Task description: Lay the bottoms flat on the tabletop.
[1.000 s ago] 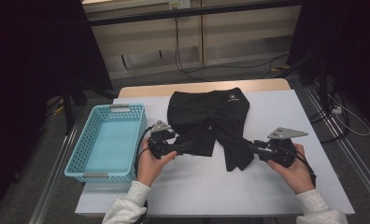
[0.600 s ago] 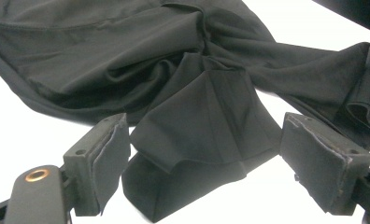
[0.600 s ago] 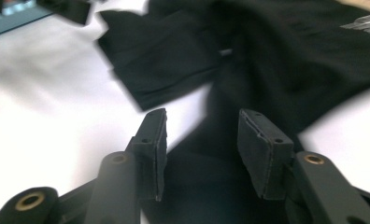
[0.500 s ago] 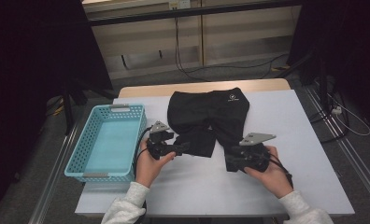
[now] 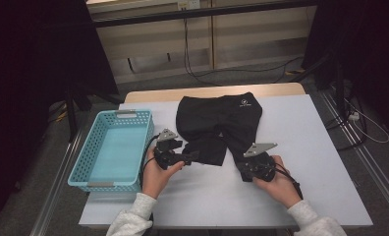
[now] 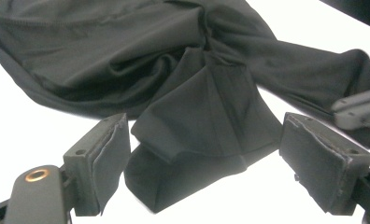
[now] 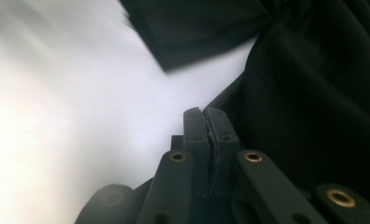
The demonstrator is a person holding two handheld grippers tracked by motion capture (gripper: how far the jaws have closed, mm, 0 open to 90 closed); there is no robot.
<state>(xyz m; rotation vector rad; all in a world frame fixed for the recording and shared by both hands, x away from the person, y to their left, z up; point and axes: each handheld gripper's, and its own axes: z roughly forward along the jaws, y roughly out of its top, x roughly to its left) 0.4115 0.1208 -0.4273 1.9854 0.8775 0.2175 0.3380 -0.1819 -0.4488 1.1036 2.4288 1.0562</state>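
Black fabric shorts (image 5: 219, 125): spread mid-table, at twelve o'clock from both hands.
Left gripper (image 6: 204, 165): jaws wide apart, folded leg hem between them, pads not pressing.
Right gripper (image 7: 210, 140): jaws just closed together, shorts' edge at three o'clock; whether cloth is pinched, cannot tell.
Turquoise plastic basket (image 5: 87, 164): at nine o'clock.

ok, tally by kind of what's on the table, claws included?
Black fabric shorts with a small white logo: 1
Light blue plastic lattice basket: 1
Handheld black two-jaw claws: 2 (left claw, right claw)
Total: 4
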